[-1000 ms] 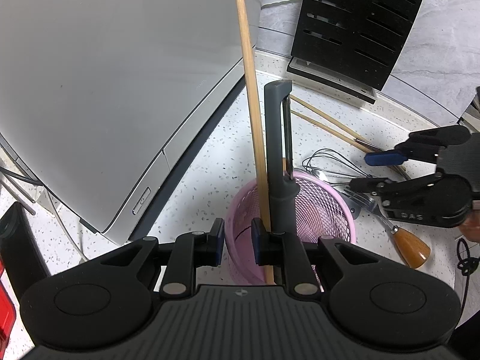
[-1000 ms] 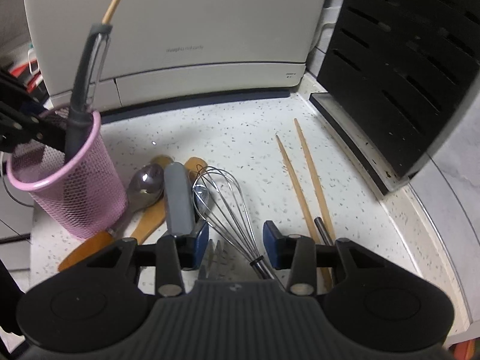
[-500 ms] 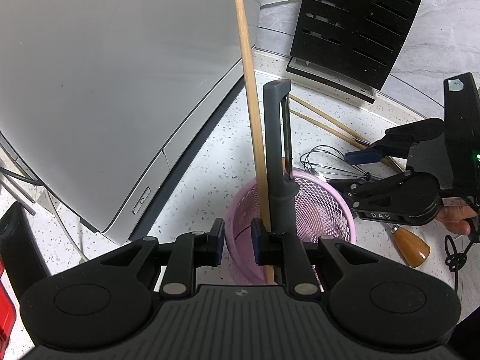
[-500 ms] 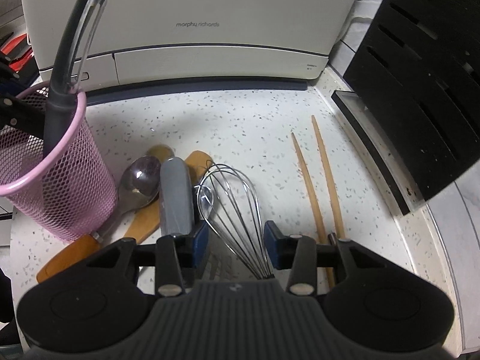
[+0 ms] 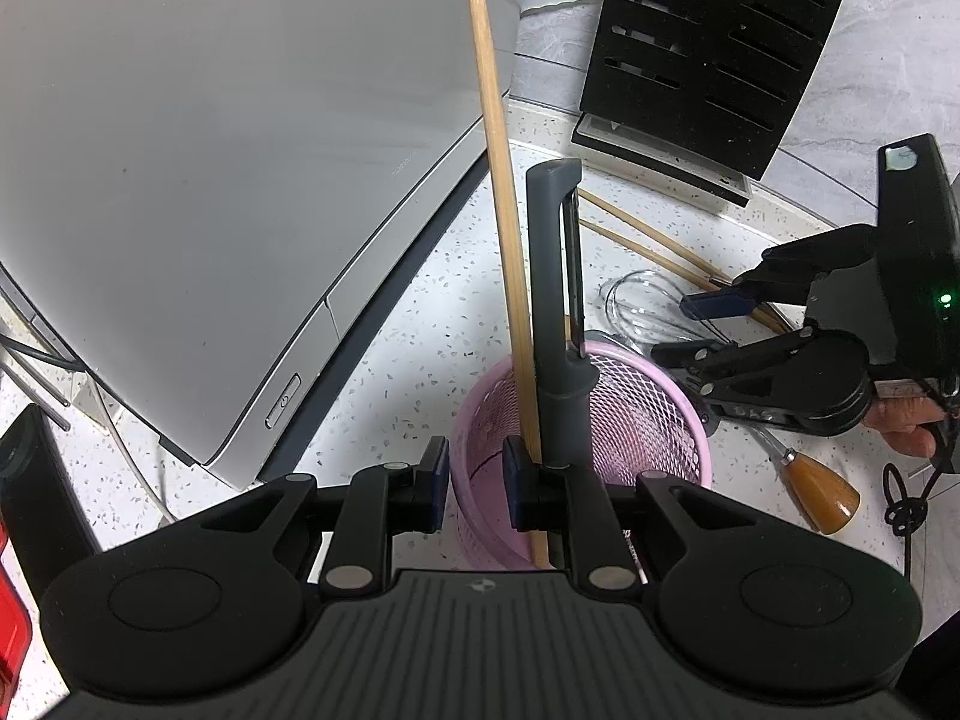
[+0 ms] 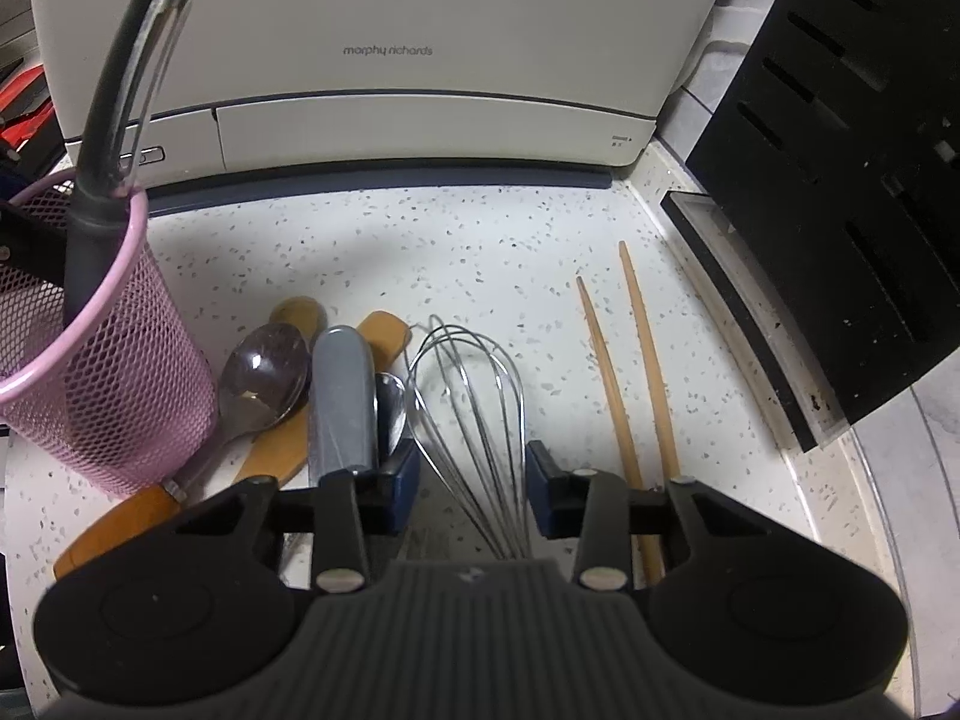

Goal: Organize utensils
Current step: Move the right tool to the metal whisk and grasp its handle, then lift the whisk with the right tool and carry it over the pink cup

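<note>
Left wrist view: left gripper [image 5: 474, 489] clamps the near rim of the pink mesh cup [image 5: 648, 420], steadying it. A grey peeler [image 5: 555, 324] and a wooden chopstick [image 5: 501, 228] stand near upright inside, long axes running up-frame, chopstick leaning slightly left. Right gripper [image 5: 690, 330] hangs over the loose pile on the counter [image 5: 420, 312].

Right wrist view: right gripper [image 6: 471, 483] straddles the whisk [image 6: 468, 396], jaws just been closing but not clenched yet, pads apart from the wires. Whisk lies flat, long axis along the gripper's line, wire head away, handle hidden under the gripper. Spoon [image 6: 264, 378], grey handle [image 6: 342, 396], two chopsticks [image 6: 636, 360] lie beside it.

Step, likely: picking the whisk. Next: close on the neck, lift, tip it upright into the cup.
</note>
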Available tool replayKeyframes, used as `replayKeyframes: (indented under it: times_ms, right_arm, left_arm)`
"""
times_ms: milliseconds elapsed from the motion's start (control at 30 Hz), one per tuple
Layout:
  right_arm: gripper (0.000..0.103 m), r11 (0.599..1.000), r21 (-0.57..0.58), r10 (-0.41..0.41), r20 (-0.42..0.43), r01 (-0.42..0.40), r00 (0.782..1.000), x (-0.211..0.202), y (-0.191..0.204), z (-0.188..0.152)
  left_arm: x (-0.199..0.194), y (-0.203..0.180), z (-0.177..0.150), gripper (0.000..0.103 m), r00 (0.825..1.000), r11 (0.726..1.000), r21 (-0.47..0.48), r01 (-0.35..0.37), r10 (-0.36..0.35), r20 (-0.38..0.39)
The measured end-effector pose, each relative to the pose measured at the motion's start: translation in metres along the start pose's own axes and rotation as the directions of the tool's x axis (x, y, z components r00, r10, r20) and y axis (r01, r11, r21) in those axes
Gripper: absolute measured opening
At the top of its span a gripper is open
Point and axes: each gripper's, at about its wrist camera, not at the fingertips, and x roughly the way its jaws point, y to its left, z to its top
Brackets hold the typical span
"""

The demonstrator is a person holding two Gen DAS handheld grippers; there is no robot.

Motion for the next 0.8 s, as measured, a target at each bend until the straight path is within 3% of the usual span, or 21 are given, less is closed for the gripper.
replayKeyframes:
  times_ms: [500,800]
  right_arm:
    - [0.029,0.995,0.097,-0.02,0.123,0.008,0.992,-0.049,-0.022,-0.009]
    - [0.027,0.982,0.189,-0.056,0.224,0.013,0.973,-0.085,-0.032,-0.012]
  left_arm:
    - [0.0,-0.004,0.001,0.02,1.0,1.0,0.002,-0.01,0.01,0.001]
    - [0.0,-0.003,0.0,0.021,1.0,1.0,0.0,-0.006,0.006,0.001]
